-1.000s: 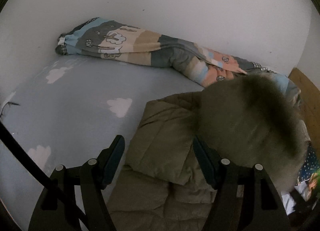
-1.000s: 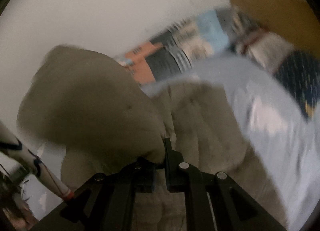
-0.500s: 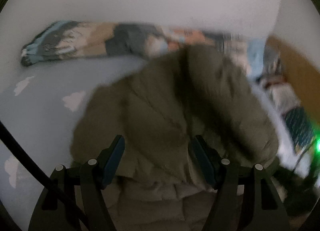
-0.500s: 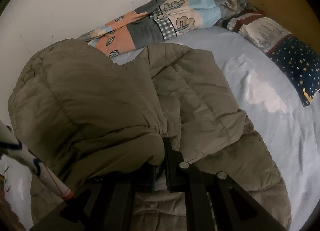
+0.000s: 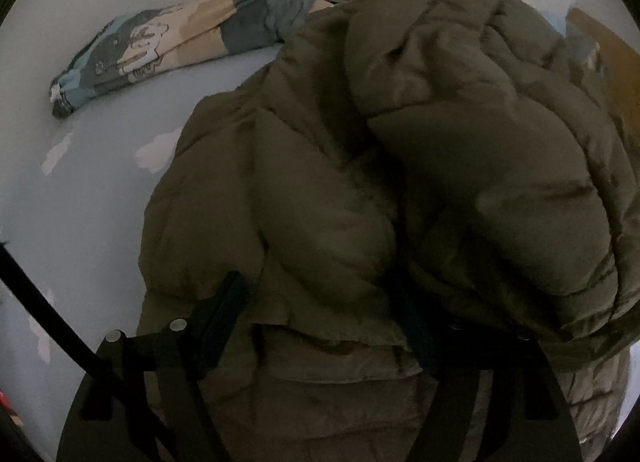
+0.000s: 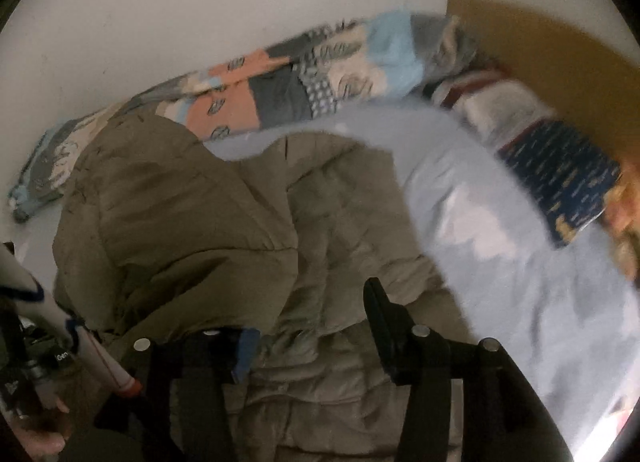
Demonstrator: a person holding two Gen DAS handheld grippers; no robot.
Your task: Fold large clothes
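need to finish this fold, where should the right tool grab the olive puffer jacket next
Probably the flat hem edge of the olive puffer jacket nearest the right tool, coming from the near side, angled down. That layer lies thin and flat there, unlike the bulky folded mound at the left. Its jaws, just opened, press nothing.

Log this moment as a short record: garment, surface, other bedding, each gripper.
garment: olive padded jacket, bunched and partly folded over itself
surface: pale blue cloud-print sheet
other bedding: patchwork quilt along the wall; navy starred pillow
left gripper: open, jacket between the jaws
right gripper: jaws just opened, open above the jacket
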